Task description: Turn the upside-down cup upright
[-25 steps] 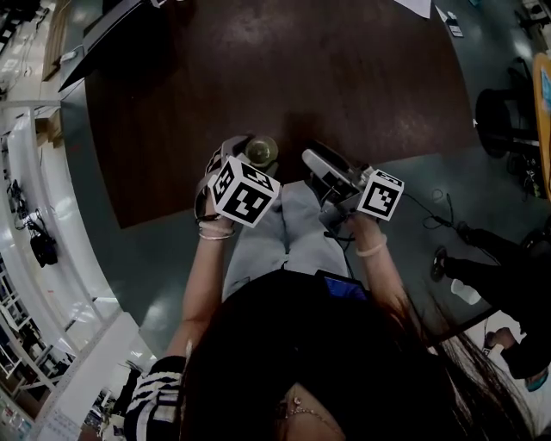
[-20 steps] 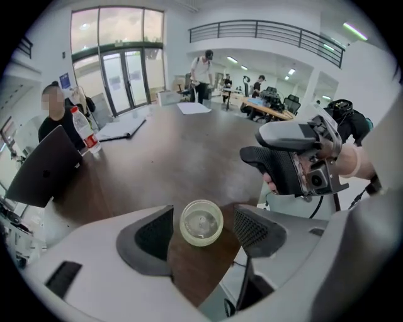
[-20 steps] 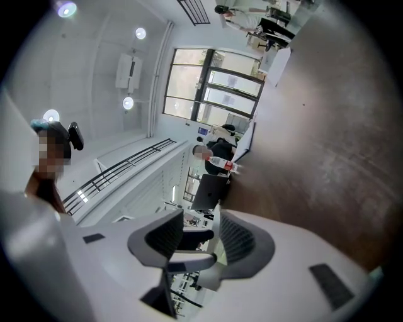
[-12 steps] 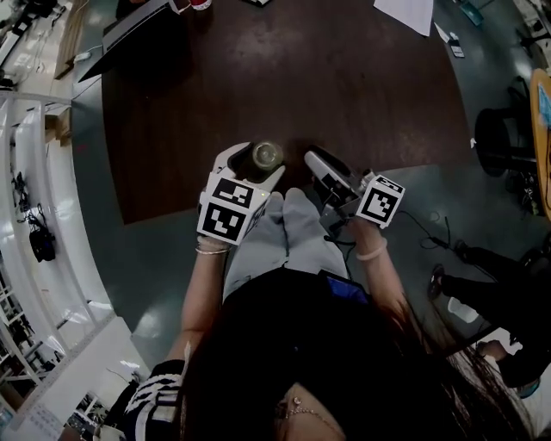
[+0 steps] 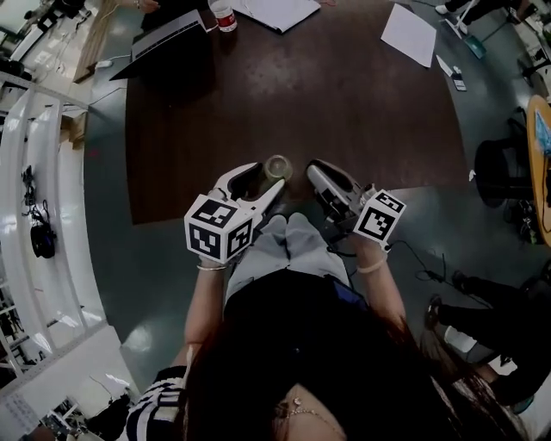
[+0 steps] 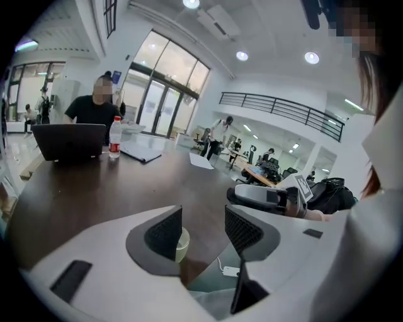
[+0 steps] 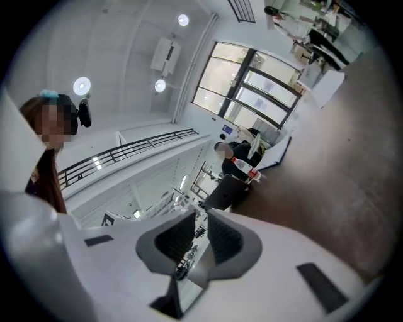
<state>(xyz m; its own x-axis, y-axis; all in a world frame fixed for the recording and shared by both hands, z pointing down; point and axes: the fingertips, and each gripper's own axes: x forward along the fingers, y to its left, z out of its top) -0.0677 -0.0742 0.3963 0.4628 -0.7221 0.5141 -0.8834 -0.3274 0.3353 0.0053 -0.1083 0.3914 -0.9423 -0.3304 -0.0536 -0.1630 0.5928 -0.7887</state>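
A pale, translucent cup stands on the dark table close to its front edge, and its mouth seems to face up. My left gripper hangs above and just left of it. Its jaws are closing and nothing is between them. In the left gripper view the cup peeks out from behind the left jaw, lower than the left gripper. To the right of the cup my right gripper points level. Its jaws are closing, with only a narrow empty gap left in the right gripper view.
At the table's far side sit a laptop, a bottle and papers. A person sits behind the laptop. A phone lies near the right edge. A black stool stands on the floor at the right.
The left gripper has lifted and rolled, coming away from the cup that stood between its jaws. The cup stays on the table. The right gripper rose slightly.
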